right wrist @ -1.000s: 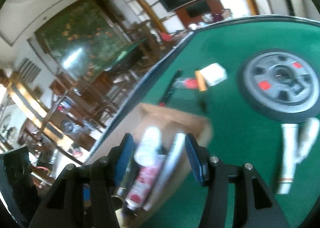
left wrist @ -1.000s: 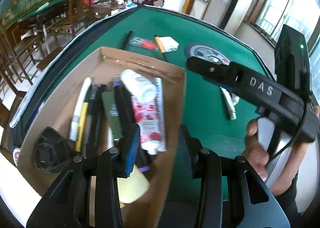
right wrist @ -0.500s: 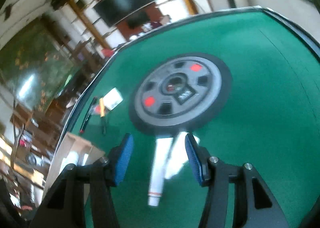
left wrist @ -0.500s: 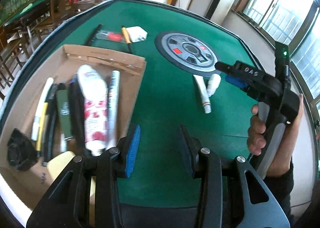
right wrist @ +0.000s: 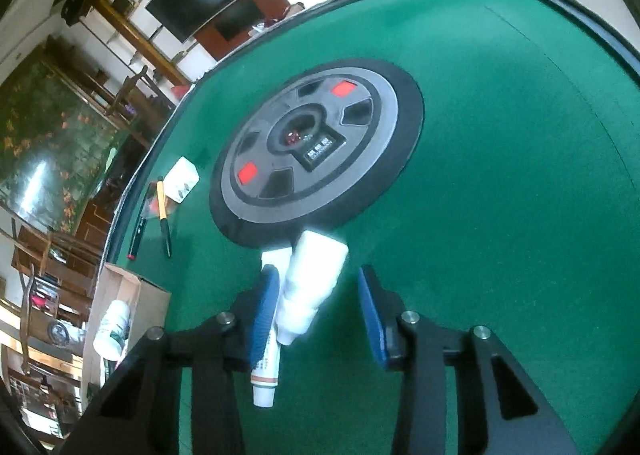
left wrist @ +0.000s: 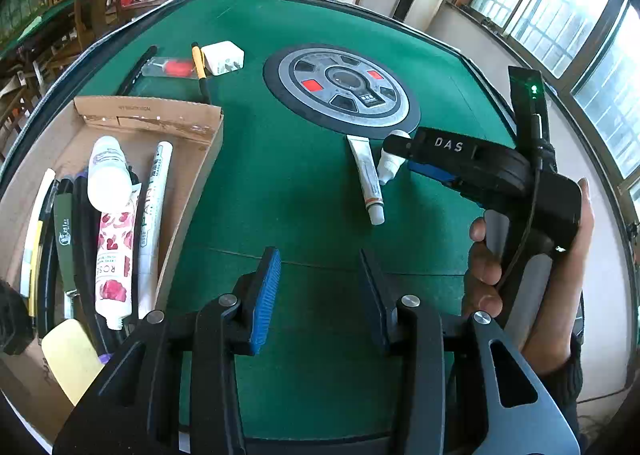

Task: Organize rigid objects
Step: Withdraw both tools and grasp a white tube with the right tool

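Note:
A small white bottle [right wrist: 312,287] lies on the green felt between the open jaws of my right gripper [right wrist: 316,315], close to the left pad; it also shows in the left wrist view [left wrist: 391,163]. A white tube [left wrist: 370,185] lies beside it, partly under the left finger [right wrist: 265,355]. My right gripper [left wrist: 404,153] reaches over both from the right. My left gripper [left wrist: 320,295] is open and empty above bare felt. The cardboard box [left wrist: 160,115] at left holds a white bottle [left wrist: 107,175], a rose tube [left wrist: 114,255], a marker and pens.
A round black and grey disc [left wrist: 340,89] with red squares lies beyond the tube. A white charger [left wrist: 222,57], a yellow pen [left wrist: 199,63], a red-capped packet [left wrist: 172,67] and a black stick [left wrist: 136,69] lie behind the box. The table's rim [left wrist: 480,67] runs close at right.
My right gripper swung from over the box to the right and came down around the small white bottle. My left gripper pulled back from the box to the bare felt.

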{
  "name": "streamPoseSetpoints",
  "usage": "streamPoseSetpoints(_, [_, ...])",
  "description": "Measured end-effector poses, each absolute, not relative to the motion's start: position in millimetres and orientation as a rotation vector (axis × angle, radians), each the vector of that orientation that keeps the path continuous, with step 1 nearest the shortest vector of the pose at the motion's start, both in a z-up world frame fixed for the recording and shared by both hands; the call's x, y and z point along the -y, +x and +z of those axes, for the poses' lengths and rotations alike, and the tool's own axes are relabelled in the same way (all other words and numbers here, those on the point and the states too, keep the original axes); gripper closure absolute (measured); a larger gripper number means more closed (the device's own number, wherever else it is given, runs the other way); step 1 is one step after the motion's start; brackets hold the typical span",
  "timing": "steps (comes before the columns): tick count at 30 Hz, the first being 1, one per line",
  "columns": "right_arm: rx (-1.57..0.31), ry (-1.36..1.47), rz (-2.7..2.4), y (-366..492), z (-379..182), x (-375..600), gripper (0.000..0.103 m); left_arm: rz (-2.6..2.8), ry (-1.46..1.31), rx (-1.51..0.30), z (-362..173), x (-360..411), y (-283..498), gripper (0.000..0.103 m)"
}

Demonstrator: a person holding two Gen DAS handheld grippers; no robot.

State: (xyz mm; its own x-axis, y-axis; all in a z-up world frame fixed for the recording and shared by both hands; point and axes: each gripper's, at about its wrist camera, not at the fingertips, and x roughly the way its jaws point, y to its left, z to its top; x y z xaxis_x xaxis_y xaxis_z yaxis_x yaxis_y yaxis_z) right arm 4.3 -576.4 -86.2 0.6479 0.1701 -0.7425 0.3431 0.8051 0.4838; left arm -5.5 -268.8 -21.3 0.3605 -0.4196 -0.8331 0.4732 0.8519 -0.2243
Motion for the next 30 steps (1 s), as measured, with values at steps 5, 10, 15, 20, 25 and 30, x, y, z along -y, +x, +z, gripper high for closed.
streamPoseSetpoints(5, [-0.878,0.619,-0.114,3.4,-85.6,575.9,0.072,-0.57,0.052,-1.061,-23.1,266.9,-2.2,0.064])
streamPoseSetpoints(10, [-0.879,0.648,-0.087,4.8,-86.9,578.3,0.075,-0.574,0.061,-1.072,-24.7,272.2,0.3,0.064])
streamPoseSetpoints(15, [-0.867,0.716,-0.053,1.6,-89.0,588.2,0.076,-0.587,0.103,-1.089,-29.8,288.9,3.3,0.064])
streamPoseSetpoints(20, [-0.833,0.736,-0.084,-5.2,-83.5,596.5,0.076,-0.613,0.131,-1.105,-34.0,311.2,7.8,0.064])
streamPoseSetpoints(25, [-0.823,0.779,-0.093,-6.2,-84.6,603.9,0.076,-0.645,0.162,-1.118,-37.9,342.1,18.0,0.064])
streamPoseSetpoints(30, [-0.811,0.81,-0.099,-7.5,-83.9,609.7,0.076,-0.66,0.182,-1.142,-46.9,367.2,36.1,0.064])
